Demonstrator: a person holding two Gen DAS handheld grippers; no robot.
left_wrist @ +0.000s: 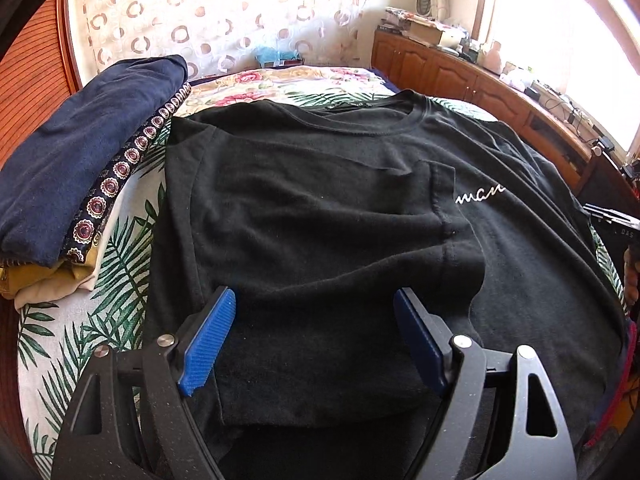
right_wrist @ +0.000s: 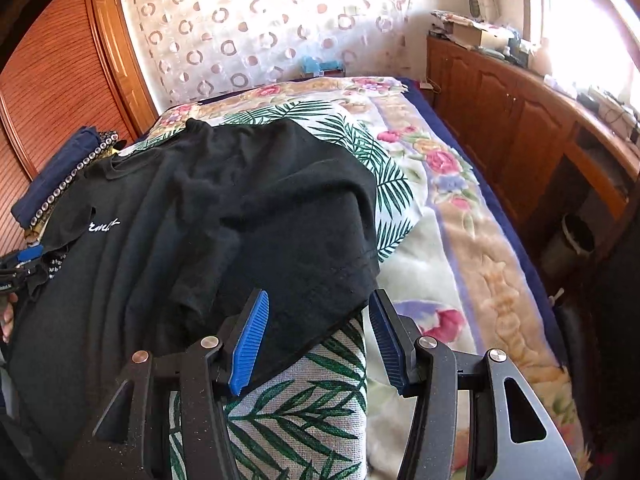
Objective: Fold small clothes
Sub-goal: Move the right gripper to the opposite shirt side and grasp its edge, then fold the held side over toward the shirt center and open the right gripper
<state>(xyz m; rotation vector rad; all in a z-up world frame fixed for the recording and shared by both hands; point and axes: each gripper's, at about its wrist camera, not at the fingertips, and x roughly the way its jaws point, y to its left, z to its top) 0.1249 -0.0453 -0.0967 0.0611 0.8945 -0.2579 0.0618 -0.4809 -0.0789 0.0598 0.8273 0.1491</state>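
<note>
On a leaf-printed woven cloth point(right_wrist: 304, 412) spread over the bed, a black T-shirt point(left_wrist: 320, 208) of soft, matte knit is laid out with its ribbed round neckline point(left_wrist: 384, 120) toward the far wall. One sleeve and side panel are seen folded inward across the chest, forming a thick, rumpled flap whose stitched hem partly covers a line of thin white script lettering point(left_wrist: 480, 196). The left gripper point(left_wrist: 314, 340) is held just above the shirt's near portion, its two blue, finely ribbed pads point(left_wrist: 208, 344) set wide apart with only flat fabric seen beneath them and nothing pinched. The right gripper point(right_wrist: 316, 340) is seen at the shirt's other side, over a loose sleeve point(right_wrist: 304, 240) draped in soft folds; its jaws are parted to a middling width, and the hemmed sleeve edge is seen between the ribbed pads point(right_wrist: 250, 344) without being pressed by them. Beside the shirt, toward the slatted wooden wardrobe point(right_wrist: 52, 92), a stack of folded clothes point(left_wrist: 84, 168) is piled: a navy knit on top, a dark band patterned with round medallions, then mustard and cream layers. Beyond the woven cloth, a plush floral blanket point(right_wrist: 460, 216) with a fleecy nap is spread. A sheer curtain point(left_wrist: 224, 12) printed with rings is hung at the head of the bed, and panelled wooden cabinets point(right_wrist: 512, 136) are ranged along the window side.
</note>
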